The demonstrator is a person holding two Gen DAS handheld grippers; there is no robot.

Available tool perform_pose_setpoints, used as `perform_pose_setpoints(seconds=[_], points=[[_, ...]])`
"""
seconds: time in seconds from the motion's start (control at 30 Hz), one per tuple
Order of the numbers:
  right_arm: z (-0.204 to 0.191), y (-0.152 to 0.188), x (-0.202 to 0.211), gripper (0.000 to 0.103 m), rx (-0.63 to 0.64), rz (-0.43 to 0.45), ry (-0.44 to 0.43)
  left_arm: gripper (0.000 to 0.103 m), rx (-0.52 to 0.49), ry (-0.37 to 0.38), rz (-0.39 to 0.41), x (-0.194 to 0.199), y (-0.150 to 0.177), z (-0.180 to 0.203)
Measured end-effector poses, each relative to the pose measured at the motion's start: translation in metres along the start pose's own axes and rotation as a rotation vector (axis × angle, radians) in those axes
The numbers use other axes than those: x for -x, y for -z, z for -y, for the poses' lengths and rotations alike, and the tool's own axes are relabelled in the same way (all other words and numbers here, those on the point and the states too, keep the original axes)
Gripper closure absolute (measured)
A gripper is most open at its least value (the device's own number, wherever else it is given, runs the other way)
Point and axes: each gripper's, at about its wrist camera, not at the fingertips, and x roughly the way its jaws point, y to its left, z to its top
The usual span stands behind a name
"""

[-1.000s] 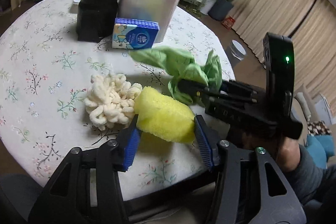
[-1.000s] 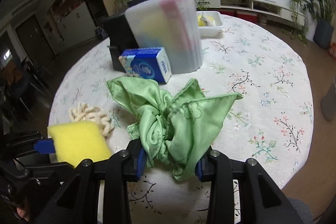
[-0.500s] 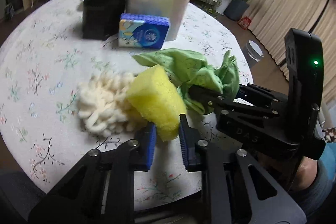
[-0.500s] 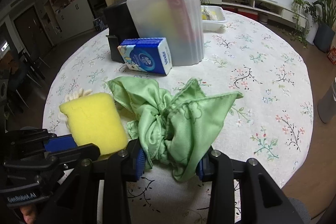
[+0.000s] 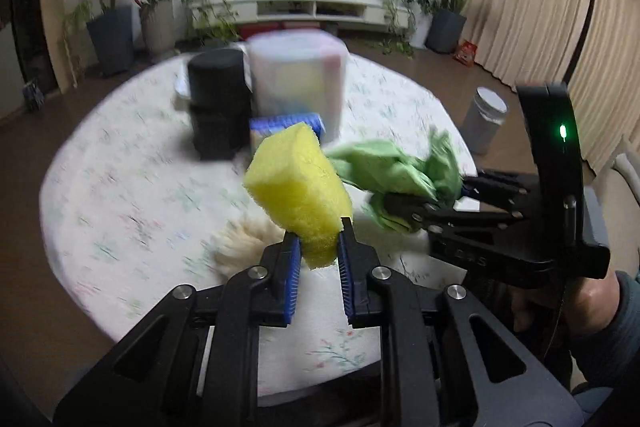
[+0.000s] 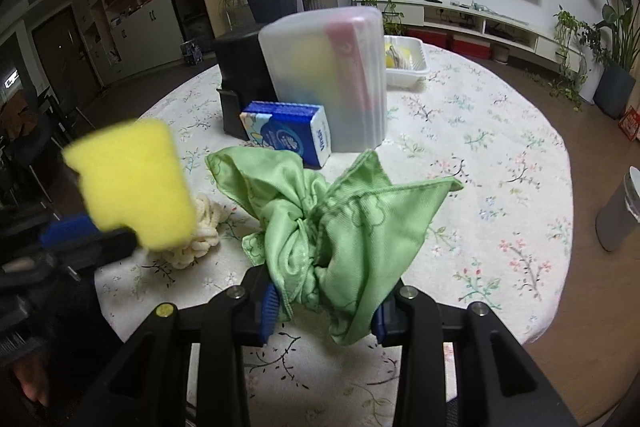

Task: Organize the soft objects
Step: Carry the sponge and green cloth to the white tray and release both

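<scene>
Your left gripper (image 5: 316,247) has lifted the yellow sponge (image 5: 298,183) clear of the table (image 6: 500,155), fingers clamped narrow; right gripper (image 6: 324,303) still grips the green cloth (image 6: 340,223). Both await placement.

The blue and white tissue pack (image 6: 289,135), lying on the floral worktop (image 6: 472,131) in front of the frosted plastic container (image 6: 328,79), carries the brand word "Vinda" in blue letters running along its white end face; a round blue emblem on its front holds writing too small to read. In the left wrist view the black body of the right claw (image 5: 424,205) bears faint raised letters that look like "DAS", though blur leaves them uncertain. The red packet (image 6: 630,123) on the floor shows no readable print
</scene>
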Motion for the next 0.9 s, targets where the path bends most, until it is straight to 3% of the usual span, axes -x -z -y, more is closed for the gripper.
perform_pose_setpoints(seconds=[0.17, 0.53, 0.9], points=[[0.006, -0.013, 0.03, 0.065, 0.007, 0.039, 0.005, 0.088, -0.007, -0.063, 0.063, 0.025, -0.024, -0.026], [0.028, -0.075, 0.076, 0.065, 0.055, 0.131, 0.075, 0.088, -0.022, -0.132, 0.103, 0.02, -0.075, -0.084], [0.059, -0.157, 0.046, 0.065, 0.113, 0.13, 0.129, 0.087, -0.095, -0.137, 0.089, -0.026, -0.157, -0.129]])
